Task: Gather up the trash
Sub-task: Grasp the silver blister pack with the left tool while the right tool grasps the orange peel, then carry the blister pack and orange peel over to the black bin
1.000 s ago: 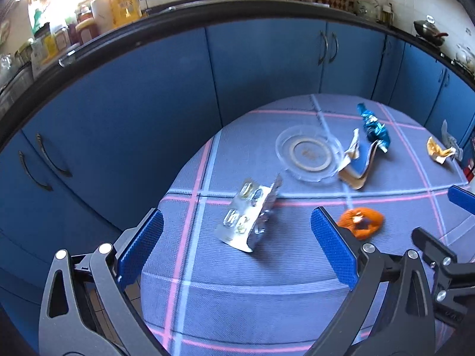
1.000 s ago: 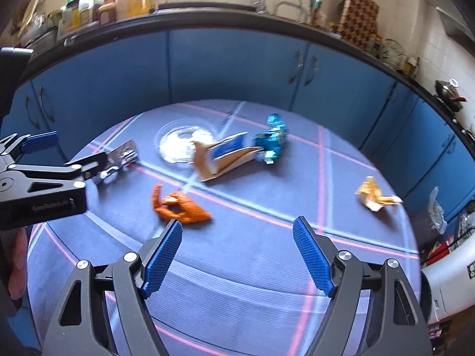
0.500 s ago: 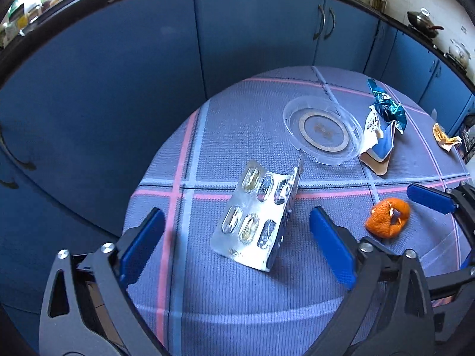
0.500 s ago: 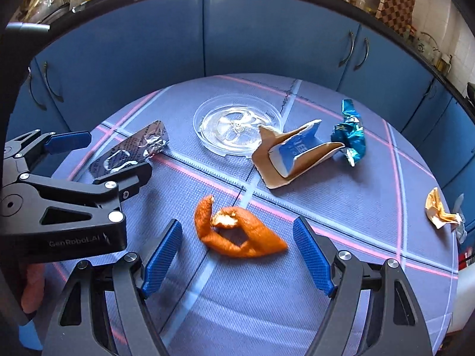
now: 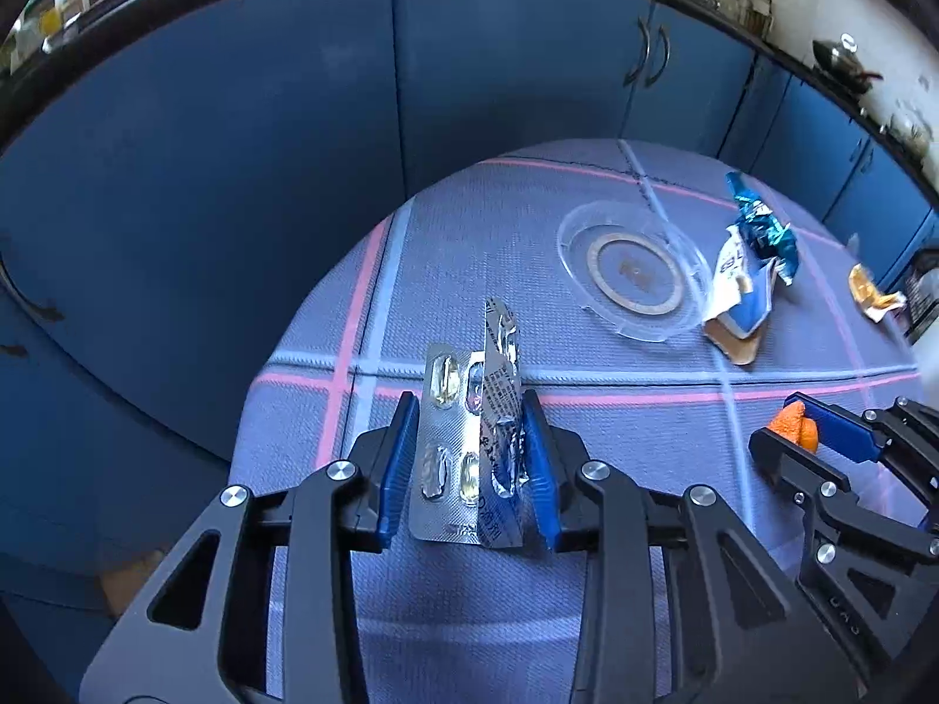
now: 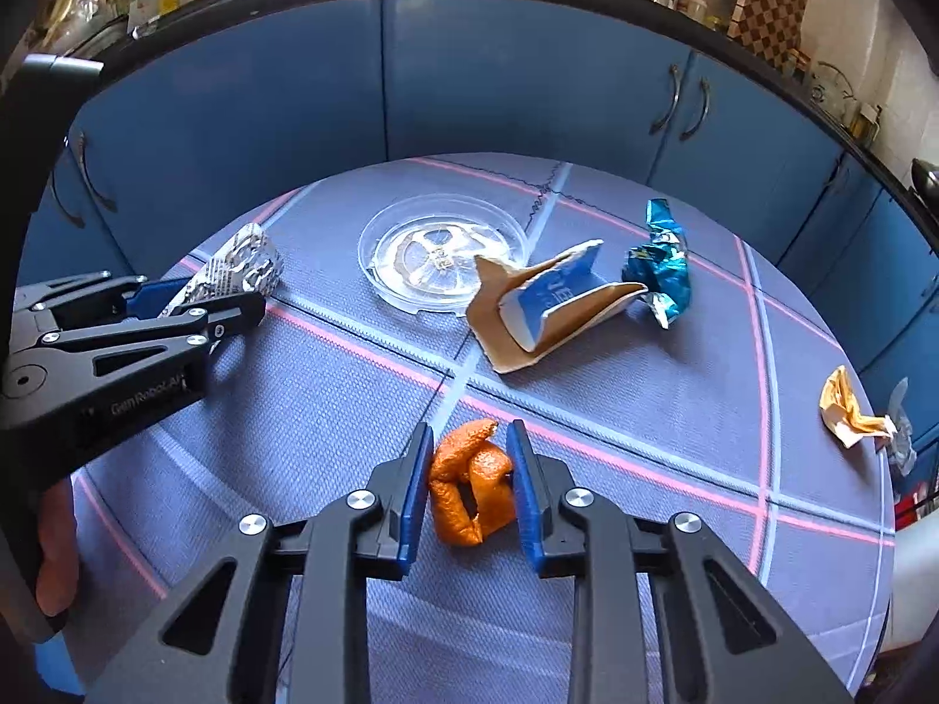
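My left gripper (image 5: 466, 463) is shut on a silver pill blister pack (image 5: 469, 434), folded between its blue pads on the round table's near left part. The pack also shows in the right wrist view (image 6: 240, 270), held by the left gripper (image 6: 193, 299). My right gripper (image 6: 469, 484) is shut on an orange peel (image 6: 469, 481) on the cloth; the peel shows in the left wrist view (image 5: 792, 422) between the right gripper's pads. Other trash on the table: a torn blue and brown carton (image 6: 551, 311), a blue foil wrapper (image 6: 660, 264), a crumpled tan wrapper (image 6: 845, 405).
A clear plastic lid (image 6: 443, 252) lies at the table's middle back. The round table (image 6: 675, 422) has a blue checked cloth. Blue cabinet doors (image 6: 499, 94) curve behind it under a cluttered counter. A white object (image 6: 909, 557) stands past the table's right edge.
Both grippers came down and shut: the left on the blister pack, folding it upright, the right on the orange peel, squeezing it narrower.
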Demonstrator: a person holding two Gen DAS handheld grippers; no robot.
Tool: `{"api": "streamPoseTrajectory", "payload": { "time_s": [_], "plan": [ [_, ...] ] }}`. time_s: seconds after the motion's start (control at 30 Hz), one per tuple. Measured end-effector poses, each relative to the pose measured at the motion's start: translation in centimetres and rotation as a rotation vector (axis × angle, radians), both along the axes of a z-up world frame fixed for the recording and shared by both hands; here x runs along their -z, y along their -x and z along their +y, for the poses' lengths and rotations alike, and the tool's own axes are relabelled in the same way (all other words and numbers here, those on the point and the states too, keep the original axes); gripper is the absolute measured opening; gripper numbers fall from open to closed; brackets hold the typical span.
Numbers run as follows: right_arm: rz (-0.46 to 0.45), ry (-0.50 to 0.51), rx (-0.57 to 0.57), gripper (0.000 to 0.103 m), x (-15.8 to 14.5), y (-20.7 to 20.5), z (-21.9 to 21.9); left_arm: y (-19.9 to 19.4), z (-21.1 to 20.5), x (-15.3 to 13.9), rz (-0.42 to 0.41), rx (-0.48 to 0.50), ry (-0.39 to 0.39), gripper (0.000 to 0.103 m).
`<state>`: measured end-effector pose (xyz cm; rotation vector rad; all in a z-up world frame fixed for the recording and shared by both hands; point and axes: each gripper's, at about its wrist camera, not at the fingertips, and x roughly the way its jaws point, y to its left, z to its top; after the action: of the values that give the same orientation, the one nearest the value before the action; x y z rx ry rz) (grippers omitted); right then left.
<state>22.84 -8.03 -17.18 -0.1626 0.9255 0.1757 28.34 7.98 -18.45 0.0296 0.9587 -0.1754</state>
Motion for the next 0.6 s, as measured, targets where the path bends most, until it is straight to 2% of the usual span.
{"api": "streamPoseTrajectory", "payload": {
  "time_s": [0.13, 0.27, 0.6],
  "plan": [
    [-0.028, 0.0, 0.013, 0.025, -1.2, 1.0, -1.0, 0.7, 0.0, -0.5, 0.009, -0.014, 0.025, 0.036],
    [-0.049, -0.007, 0.039, 0.025, -2.5, 2.0, -2.5, 1.8, -1.0, -1.6, -0.008, -0.012, 0.008, 0.036],
    [-0.099, -0.008, 0.101, 0.025, -5.4, 6.2, -7.3, 6.2, -6.0, -5.4, -0.098, 0.076, -0.046, 0.036]
  ]
}}
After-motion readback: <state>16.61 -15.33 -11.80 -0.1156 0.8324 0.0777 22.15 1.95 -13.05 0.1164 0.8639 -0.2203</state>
